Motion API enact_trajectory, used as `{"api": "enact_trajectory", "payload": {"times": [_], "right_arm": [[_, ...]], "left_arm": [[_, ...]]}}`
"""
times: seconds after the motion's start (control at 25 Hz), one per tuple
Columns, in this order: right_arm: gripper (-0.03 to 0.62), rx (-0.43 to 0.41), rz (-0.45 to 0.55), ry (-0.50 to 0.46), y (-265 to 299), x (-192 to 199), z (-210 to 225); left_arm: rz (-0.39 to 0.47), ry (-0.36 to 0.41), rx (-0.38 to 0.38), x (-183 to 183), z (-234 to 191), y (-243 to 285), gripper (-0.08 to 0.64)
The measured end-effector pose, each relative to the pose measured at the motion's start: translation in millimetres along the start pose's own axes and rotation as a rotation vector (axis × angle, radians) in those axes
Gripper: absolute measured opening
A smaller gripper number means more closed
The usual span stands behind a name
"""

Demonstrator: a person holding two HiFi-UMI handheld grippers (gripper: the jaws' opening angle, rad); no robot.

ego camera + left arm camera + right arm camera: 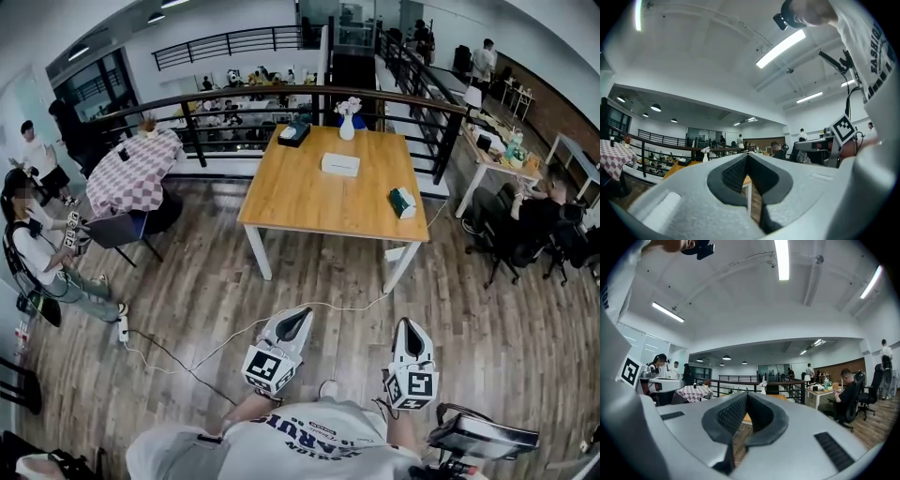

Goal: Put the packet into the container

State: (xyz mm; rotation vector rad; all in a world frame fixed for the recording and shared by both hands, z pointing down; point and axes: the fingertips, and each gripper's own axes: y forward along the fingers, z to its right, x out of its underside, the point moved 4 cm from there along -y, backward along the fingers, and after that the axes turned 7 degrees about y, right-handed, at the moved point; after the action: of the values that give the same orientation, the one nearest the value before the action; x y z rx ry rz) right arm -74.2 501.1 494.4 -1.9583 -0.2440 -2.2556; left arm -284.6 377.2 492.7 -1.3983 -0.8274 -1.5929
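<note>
centre: bare wood floor (pixel 319 272), open up to the table (pixel 309 202)
lower centre: white cable (pixel 356 307) crosses the floor
left edge: seated person (pixel 42 258), checkered table (pixel 141 173)
right edge: office chairs (pixel 502 246)

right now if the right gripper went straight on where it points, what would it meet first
Likely the wooden table, around its near edge; nothing stands before it, though the right gripper might pass above the top.

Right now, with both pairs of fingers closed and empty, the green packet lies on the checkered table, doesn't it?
Not the checkered one: the head view shows the green packet on the wooden table. The left gripper and right gripper fingers are indeed closed and empty.
</note>
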Motion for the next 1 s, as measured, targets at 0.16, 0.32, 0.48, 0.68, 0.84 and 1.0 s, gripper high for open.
{"api": "enact_trajectory", "payload": {"times": [0.16,0.32,0.48,0.68,0.84,1.0], "right_arm": [[0.008,-0.032,-0.025,-0.011,37.8,6.4,20.7],[0.008,-0.061,-0.054,-0.012,67.6,16.5,38.3],[0.008,-0.083,-0.08,0.003,88.1,21.3,45.2],[0.008,-0.104,-0.074,0.0,116.9,18.4,46.8],[0.008,-0.104,-0.072,0.008,135.6,16.0,46.5],[0.008,-0.094,-0.091,0.01,155.6,18.7,51.7]], "left_arm": [[-0.005,0.011,-0.003,8.2,-6.1,37.2,0.002],[-0.024,-0.015,-0.015,23.5,-2.3,62.9,0.002],[-0.056,-0.056,-0.044,35.4,-2.1,69.5,0.002],[-0.077,-0.062,-0.065,42.0,-20.8,80.9,0.002],[-0.059,-0.044,-0.066,38.6,-39.0,96.9,0.002],[-0.045,-0.044,-0.052,40.8,-54.2,122.6,0.002]]}}
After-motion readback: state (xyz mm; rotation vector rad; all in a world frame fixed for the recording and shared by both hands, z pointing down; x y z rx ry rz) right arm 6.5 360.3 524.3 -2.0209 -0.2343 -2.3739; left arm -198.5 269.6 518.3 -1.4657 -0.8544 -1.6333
